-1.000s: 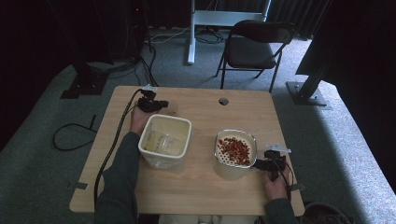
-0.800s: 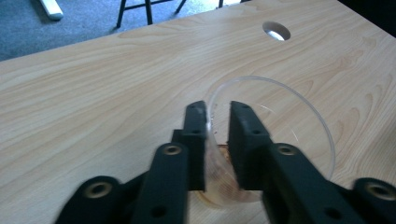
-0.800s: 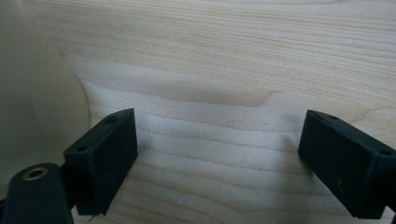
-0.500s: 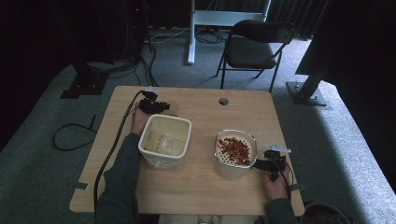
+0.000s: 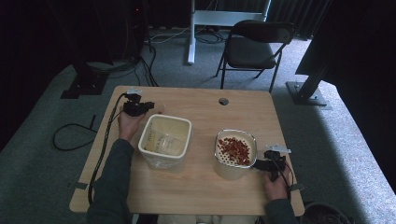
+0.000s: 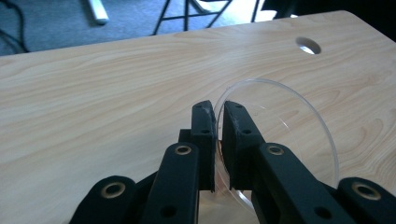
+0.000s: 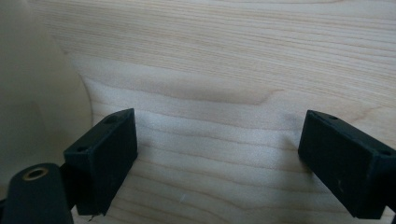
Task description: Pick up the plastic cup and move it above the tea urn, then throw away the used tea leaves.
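The left gripper [image 6: 218,122] pinches the thin, clear round plastic lid [image 6: 289,121] at its rim: light, slippery, probably flexible. The right gripper [image 7: 217,154] gapes, holding nothing.

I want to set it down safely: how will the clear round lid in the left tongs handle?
The clear lid looks thin and rigid, probably light. The left tongs pinch just its rim, so it may pivot or slip, since smooth plastic gives little grip. Being round, it could roll if set on edge on the table; laying it flat seems safer.
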A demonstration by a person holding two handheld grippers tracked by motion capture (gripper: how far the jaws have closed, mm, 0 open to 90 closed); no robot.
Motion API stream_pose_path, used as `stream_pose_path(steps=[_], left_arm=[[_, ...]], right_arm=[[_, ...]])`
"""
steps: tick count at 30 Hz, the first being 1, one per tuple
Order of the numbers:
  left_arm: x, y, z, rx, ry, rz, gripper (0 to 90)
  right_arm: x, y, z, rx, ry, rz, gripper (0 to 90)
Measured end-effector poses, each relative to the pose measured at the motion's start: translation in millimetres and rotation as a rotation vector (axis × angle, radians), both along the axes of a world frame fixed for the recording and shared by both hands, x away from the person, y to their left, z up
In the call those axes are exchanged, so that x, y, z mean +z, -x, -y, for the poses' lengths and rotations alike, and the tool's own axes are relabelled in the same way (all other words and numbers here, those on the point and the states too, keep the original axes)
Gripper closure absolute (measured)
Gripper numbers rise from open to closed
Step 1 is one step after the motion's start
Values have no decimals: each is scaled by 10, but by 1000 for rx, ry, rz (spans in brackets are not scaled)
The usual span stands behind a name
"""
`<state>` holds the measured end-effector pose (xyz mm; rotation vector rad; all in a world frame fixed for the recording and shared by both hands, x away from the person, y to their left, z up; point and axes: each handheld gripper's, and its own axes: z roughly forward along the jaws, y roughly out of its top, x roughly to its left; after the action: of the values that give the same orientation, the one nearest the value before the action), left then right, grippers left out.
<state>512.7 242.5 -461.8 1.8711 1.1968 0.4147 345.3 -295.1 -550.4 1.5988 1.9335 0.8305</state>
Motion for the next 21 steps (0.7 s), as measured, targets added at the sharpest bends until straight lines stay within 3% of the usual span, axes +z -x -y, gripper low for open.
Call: stream_pose_path(steps=[13, 19, 20, 21], left_arm=[[89, 583, -482, 52, 10, 34, 846], [175, 842, -576, 34, -3, 55, 846], [207, 948, -587, 25, -15, 61, 846], [207, 948, -587, 25, -15, 61, 846]], right_arm=[[0, -6, -5, -1, -2, 0, 111], [0, -6, -5, -1, -2, 0, 112], [0, -6, -5, -1, -2, 0, 112], [0, -6, -5, -1, -2, 0, 112]])
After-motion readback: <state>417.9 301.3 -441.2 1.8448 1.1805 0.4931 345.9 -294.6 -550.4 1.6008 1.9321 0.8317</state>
